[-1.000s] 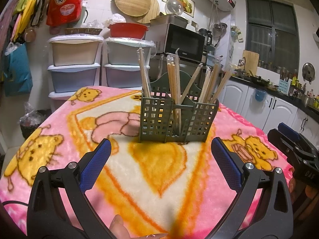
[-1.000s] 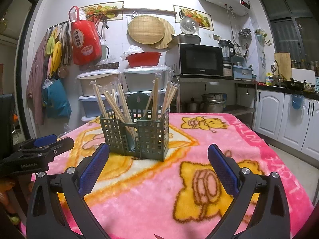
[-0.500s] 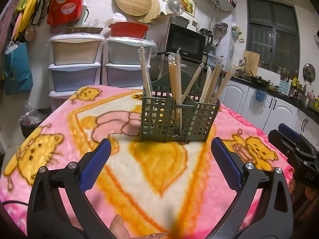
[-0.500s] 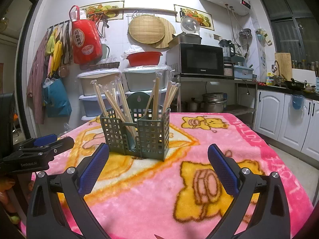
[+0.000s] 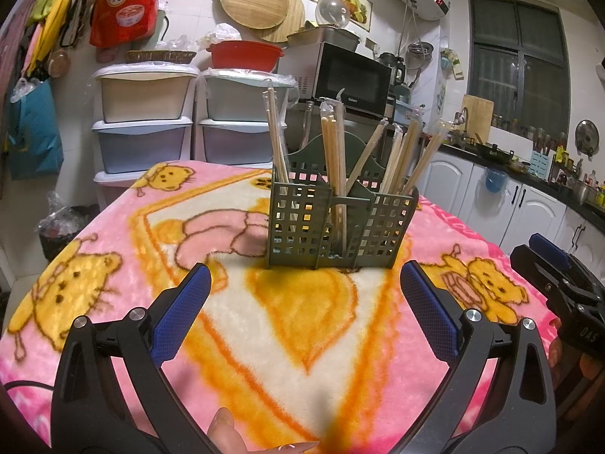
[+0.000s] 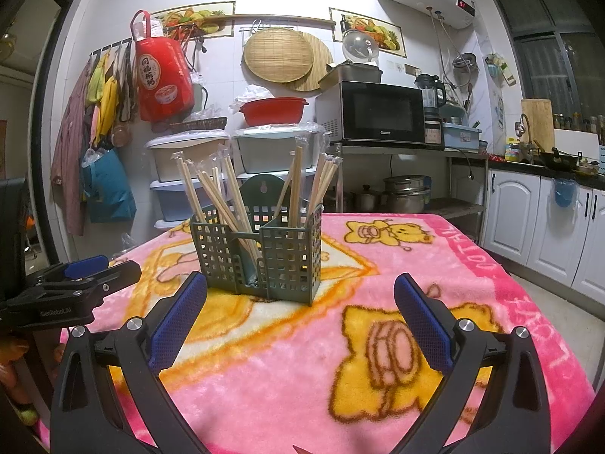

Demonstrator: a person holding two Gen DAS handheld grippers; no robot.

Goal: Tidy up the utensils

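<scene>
No shift since: caddy [image 5: 340, 223] ahead of both spread tools [image 5: 302, 302] [image 6: 298, 306].

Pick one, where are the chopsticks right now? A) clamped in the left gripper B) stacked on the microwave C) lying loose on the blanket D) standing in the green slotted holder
D: the wrapped chopsticks stand upright or leaning in the compartments of the green holder, while the left gripper and right gripper are both open and empty, short of it.

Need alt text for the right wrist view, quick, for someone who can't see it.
Open, empty right tongs point at a green slotted holder standing upright on a pink cartoon blanket, wrapped chopsticks leaning inside it. The left tongs show at the left edge.
</scene>
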